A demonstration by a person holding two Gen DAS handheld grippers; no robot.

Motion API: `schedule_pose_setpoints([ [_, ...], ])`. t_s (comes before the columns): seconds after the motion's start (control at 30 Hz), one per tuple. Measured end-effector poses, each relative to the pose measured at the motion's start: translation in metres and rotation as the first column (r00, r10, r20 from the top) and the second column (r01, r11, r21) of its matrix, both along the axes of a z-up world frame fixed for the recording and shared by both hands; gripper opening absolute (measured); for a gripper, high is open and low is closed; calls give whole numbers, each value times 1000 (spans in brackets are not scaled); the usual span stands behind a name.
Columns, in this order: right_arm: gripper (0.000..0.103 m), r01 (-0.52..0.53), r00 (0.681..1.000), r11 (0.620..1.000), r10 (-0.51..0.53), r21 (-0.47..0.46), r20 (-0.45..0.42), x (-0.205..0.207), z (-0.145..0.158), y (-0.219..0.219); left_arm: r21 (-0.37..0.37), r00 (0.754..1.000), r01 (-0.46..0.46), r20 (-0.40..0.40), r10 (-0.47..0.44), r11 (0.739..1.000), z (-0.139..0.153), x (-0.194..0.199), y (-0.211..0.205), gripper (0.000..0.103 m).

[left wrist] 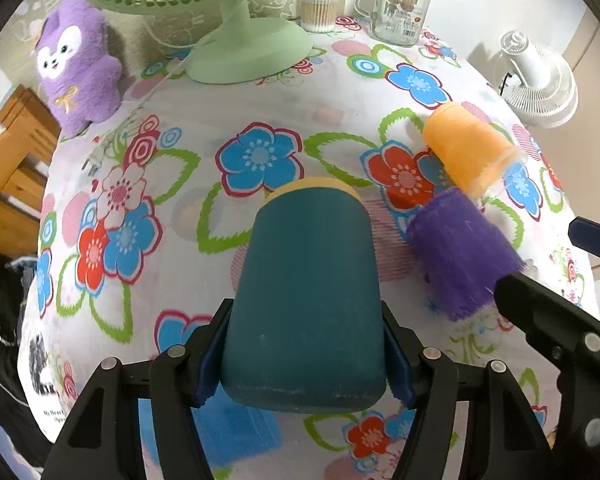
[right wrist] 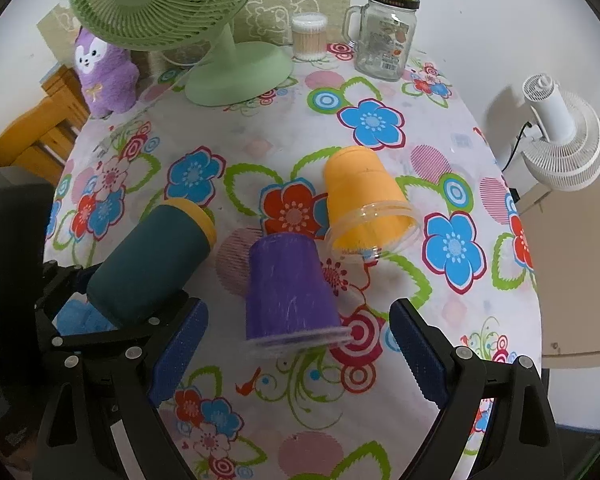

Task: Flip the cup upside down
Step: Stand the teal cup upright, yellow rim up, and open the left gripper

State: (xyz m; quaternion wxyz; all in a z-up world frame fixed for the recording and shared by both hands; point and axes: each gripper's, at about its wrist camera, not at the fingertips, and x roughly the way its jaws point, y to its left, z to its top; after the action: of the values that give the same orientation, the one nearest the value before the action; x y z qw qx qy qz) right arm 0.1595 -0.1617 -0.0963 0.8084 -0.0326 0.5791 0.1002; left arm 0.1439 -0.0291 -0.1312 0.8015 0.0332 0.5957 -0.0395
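left hand-held gripper (left wrist: 306,364) clamps the teal cup (left wrist: 304,300), held tilted above the floral worktop (left wrist: 228,112). right hand-held gripper (right wrist: 298,354) is spread wide just behind the blurred purple cup (right wrist: 290,288), beside the tipped orange cup (right wrist: 364,204).

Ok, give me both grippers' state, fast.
Left gripper: shut on the teal cup.
Right gripper: open, holding nothing, purple cup just ahead.
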Motion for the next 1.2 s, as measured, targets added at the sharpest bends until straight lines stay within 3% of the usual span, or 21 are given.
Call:
schedule_pose_setpoints([
  [0.37,94,-67,998,998,67,3,6,-25,11,-12,-42,991,-133,10,133,990,12,-42,-10,66],
  [0.6,94,-139,990,990,139,-2,-10,-37,8,-17,-8,973,-228,26,228,974,8,-68,-30,66],
  [0.77,94,-181,983,984,181,-2,-29,-40,1,-20,-31,956,-294,3,294,955,-2,-79,-36,66],
  [0.97,94,-207,977,978,205,-14,-62,-43,-14,-25,-51,941,-333,-74,329,942,-26,-88,-46,66],
  [1.2,94,-210,973,978,208,-11,-98,-44,-29,-29,-39,939,-342,-51,340,939,-26,-87,-51,67],
])
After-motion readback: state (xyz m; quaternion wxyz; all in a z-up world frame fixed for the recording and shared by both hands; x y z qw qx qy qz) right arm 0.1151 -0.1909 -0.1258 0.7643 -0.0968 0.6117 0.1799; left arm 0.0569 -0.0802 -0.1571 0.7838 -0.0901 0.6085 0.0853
